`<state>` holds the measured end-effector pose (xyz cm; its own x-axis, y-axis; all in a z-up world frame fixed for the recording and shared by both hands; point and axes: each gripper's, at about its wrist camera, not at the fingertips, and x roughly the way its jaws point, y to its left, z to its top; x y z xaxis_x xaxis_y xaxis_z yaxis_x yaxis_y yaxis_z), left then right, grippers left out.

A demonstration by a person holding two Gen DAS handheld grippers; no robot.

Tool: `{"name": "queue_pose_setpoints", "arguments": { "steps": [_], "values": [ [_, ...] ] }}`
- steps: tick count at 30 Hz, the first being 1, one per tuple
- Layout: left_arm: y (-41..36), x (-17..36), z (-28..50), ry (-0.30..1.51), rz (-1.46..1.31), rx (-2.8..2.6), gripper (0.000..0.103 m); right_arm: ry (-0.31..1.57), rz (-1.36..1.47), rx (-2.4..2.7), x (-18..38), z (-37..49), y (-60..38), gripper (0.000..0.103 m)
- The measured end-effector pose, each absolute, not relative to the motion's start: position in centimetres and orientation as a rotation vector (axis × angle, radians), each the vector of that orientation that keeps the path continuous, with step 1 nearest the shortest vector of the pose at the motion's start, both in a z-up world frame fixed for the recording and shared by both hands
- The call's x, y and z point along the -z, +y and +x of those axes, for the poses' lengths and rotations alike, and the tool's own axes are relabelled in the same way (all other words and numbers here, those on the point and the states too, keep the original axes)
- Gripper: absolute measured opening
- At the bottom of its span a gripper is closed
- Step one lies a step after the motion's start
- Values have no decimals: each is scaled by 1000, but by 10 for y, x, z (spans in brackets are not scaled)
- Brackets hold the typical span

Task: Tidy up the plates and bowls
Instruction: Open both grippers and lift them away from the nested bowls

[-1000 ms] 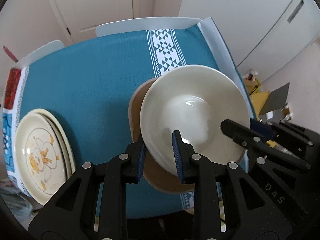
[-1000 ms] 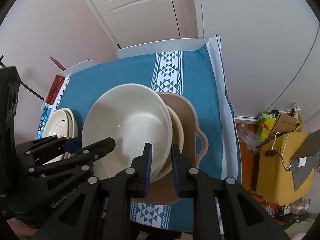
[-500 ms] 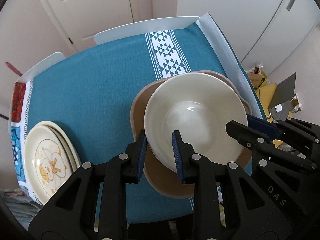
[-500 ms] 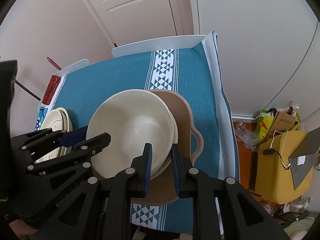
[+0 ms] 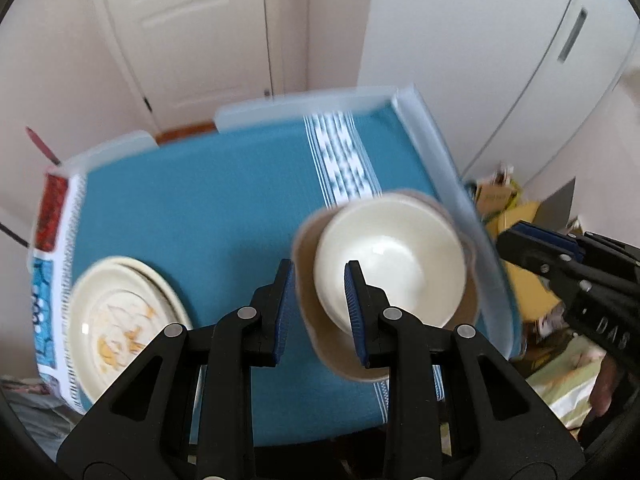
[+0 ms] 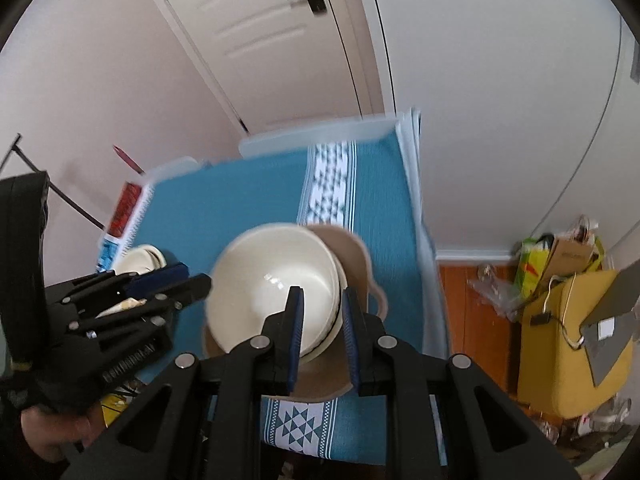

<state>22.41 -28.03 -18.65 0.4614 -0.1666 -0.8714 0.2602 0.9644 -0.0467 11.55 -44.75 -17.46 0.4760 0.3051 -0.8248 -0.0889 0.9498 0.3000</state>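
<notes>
A cream bowl (image 5: pixel 390 264) sits stacked inside other bowls on a tan handled dish (image 5: pixel 340 352) on the teal tablecloth. It also shows in the right wrist view (image 6: pixel 276 284), with the tan dish (image 6: pixel 352 256) under it. My left gripper (image 5: pixel 318 308) is open and raised above the stack, its fingers apart from the bowl. My right gripper (image 6: pixel 322 328) is open above the stack's right rim, not touching it. Cream plates with an orange duck print (image 5: pixel 120 320) lie stacked at the table's left.
The table's teal cloth (image 5: pixel 220 200) has a white patterned band (image 5: pixel 344 168). A white door (image 6: pixel 260 36) stands behind. Yellow bags and clutter (image 6: pixel 572 312) lie on the floor right of the table. The table's right edge (image 5: pixel 452 184) is close to the stack.
Both grippers have let go of the cream bowl and pulled up and back from the table. The bowl now rests in the stack on the tan dish.
</notes>
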Motion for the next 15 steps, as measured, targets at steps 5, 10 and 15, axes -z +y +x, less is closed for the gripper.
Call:
{"name": "queue_pose_setpoints", "arguments": {
  "steps": [5, 10, 15],
  "values": [
    [-259, 155, 214, 990, 131, 228, 24, 949, 206, -291, 137, 103, -462, 86],
    [-242, 164, 212, 1031, 116, 285, 35, 923, 106, -285, 124, 92, -466, 103],
    [-228, 174, 208, 1057, 82, 308, 96, 985, 79, -270, 140, 88, -463, 103]
  ]
}}
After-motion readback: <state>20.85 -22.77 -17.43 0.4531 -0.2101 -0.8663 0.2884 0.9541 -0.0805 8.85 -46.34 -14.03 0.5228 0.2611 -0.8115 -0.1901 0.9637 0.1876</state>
